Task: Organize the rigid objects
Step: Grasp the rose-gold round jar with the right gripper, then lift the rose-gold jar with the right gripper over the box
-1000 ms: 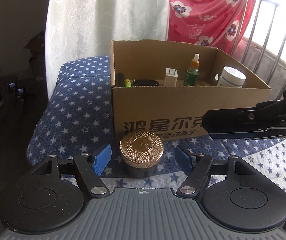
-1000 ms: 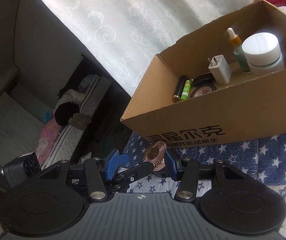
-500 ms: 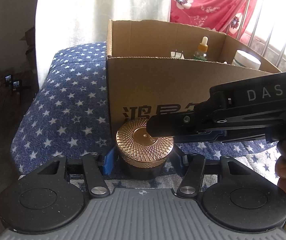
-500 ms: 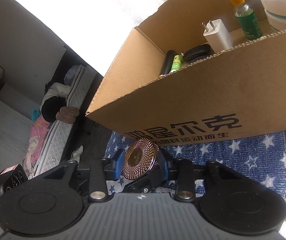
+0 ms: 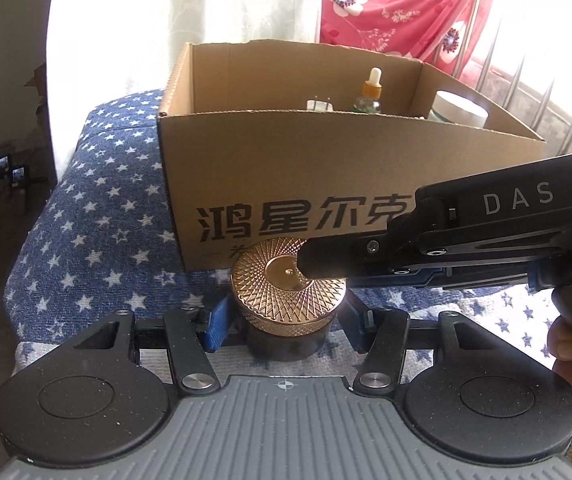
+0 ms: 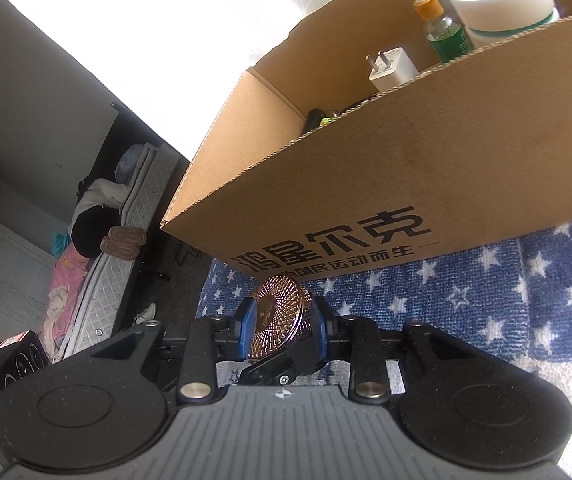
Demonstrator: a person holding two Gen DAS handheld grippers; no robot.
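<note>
Left wrist view showed your left gripper (image 5: 282,320) clamped on the dark body of the jar (image 5: 286,342), blue pads pressed against both sides, just in front of the cardboard box (image 5: 326,176) on the star-patterned cloth (image 5: 86,240). Your right gripper (image 6: 282,320) reached in from the right; its jaws had just been closing, and its blue fingers (image 6: 246,320) squeezed the jar's gold lid (image 6: 278,312). Inside the box you had a dropper bottle (image 6: 442,28), a white charger (image 6: 390,66) and a white tub (image 6: 502,4).
</note>
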